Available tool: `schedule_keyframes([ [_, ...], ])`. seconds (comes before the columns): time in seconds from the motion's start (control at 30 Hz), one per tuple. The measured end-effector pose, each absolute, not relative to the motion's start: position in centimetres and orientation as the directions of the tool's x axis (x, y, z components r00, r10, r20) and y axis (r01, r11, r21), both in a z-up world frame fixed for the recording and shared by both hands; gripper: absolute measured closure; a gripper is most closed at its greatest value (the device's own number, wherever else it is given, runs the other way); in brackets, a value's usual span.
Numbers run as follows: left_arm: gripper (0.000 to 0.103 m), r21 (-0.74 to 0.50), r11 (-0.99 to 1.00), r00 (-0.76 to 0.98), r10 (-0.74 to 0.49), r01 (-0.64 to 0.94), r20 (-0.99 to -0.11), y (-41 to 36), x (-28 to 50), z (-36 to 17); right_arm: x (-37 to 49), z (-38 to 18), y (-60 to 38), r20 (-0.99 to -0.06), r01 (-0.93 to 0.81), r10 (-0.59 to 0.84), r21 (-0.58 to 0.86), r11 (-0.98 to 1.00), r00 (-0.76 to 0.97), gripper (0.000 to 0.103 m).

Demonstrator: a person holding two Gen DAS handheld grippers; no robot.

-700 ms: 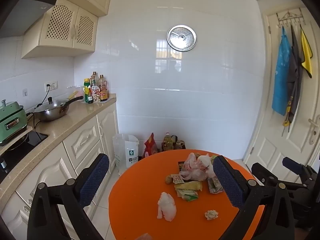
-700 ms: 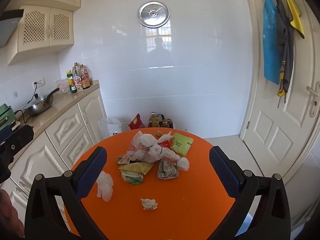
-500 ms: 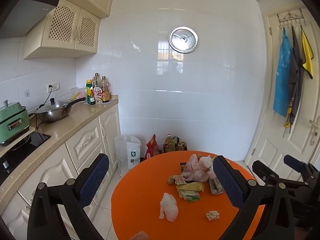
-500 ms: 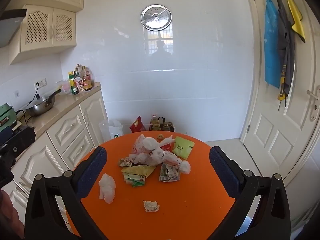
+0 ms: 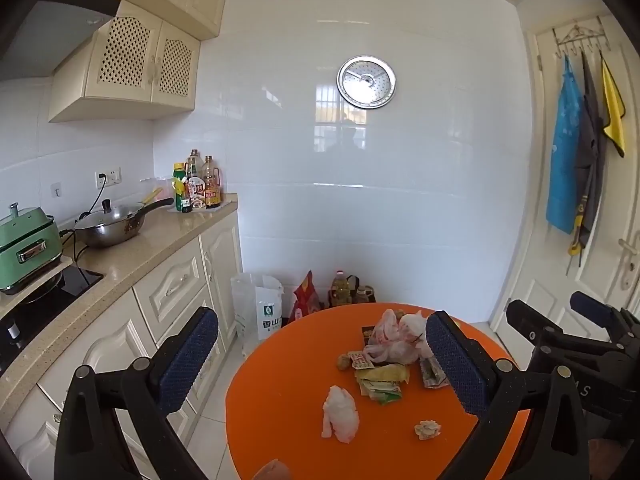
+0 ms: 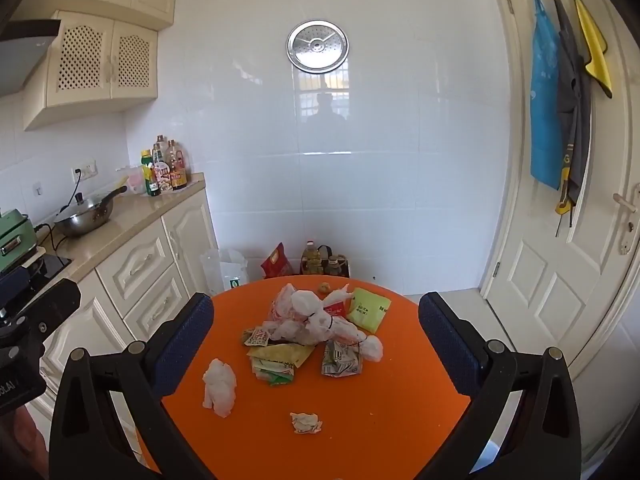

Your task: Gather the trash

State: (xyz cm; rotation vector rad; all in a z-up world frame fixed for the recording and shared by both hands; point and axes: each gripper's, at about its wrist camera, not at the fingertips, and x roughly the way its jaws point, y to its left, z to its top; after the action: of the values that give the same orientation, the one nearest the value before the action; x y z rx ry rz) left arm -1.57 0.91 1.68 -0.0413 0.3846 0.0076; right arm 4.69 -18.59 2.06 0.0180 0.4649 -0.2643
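A round orange table [image 6: 380,432] [image 5: 288,396] carries a heap of trash: knotted white plastic bags [image 6: 316,316] [image 5: 394,342], food wrappers [image 6: 276,364] [image 5: 380,384], a yellow-green packet [image 6: 368,308], a crumpled white tissue [image 6: 219,386] [image 5: 340,420] and a small paper ball [image 6: 306,423] [image 5: 427,429]. My left gripper [image 5: 320,364] hangs open above the table's left side, nothing between its fingers. My right gripper [image 6: 316,340] is open too, held above the near edge, framing the heap without touching it. Its black body [image 5: 568,344] shows at the right of the left wrist view.
A kitchen counter [image 5: 132,240] with a wok [image 5: 112,226], bottles [image 5: 196,188] and a green appliance [image 5: 24,248] runs along the left. A white plastic bag [image 5: 260,308], a red bag [image 6: 276,262] and bottles stand on the floor behind the table. A white door [image 6: 560,240] is at right.
Both views have tilted up slightly, so the table and trash sit a little lower in frame. Both grippers stay wide open and nothing on the table has moved.
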Motion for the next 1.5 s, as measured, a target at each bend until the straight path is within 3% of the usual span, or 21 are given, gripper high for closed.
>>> schedule_keyframes([
  [0.43, 0.001, -0.045, 0.999, 0.923, -0.011, -0.007, -0.385, 0.9, -0.6, 0.9, 4.9, 2.6, -18.9, -0.431, 0.246, -0.242, -0.048, 0.968, 0.869, 0.000],
  [0.47, 0.001, -0.147, 0.987, 0.913, -0.123, 0.070, -0.389, 0.9, -0.4, 0.8, 5.0, 2.6, -18.9, -0.431, 0.244, -0.241, -0.049, 0.968, 0.869, 0.000],
  [0.57, 0.001, -0.151, 0.986, 0.904, -0.122, 0.065, -0.409, 0.9, 0.3, 0.1, 5.4, 2.1, -18.9, -0.442, 0.238, -0.235, -0.050, 0.970, 0.866, 0.000],
  [1.17, 0.001, -0.135, 0.988, 0.733, -0.144, 0.072, -0.665, -1.0, 10.4, -10.3, 9.7, -11.2, -21.9, -0.713, 0.223, -0.177, -0.029, 0.974, 0.679, 0.001],
  [1.5, 0.001, -0.149, 0.983, 0.668, -0.181, 0.105, -0.722, -2.9, 16.2, -16.0, 9.7, -18.1, -23.1, -0.821, 0.230, -0.134, -0.003, 0.973, 0.555, 0.013],
])
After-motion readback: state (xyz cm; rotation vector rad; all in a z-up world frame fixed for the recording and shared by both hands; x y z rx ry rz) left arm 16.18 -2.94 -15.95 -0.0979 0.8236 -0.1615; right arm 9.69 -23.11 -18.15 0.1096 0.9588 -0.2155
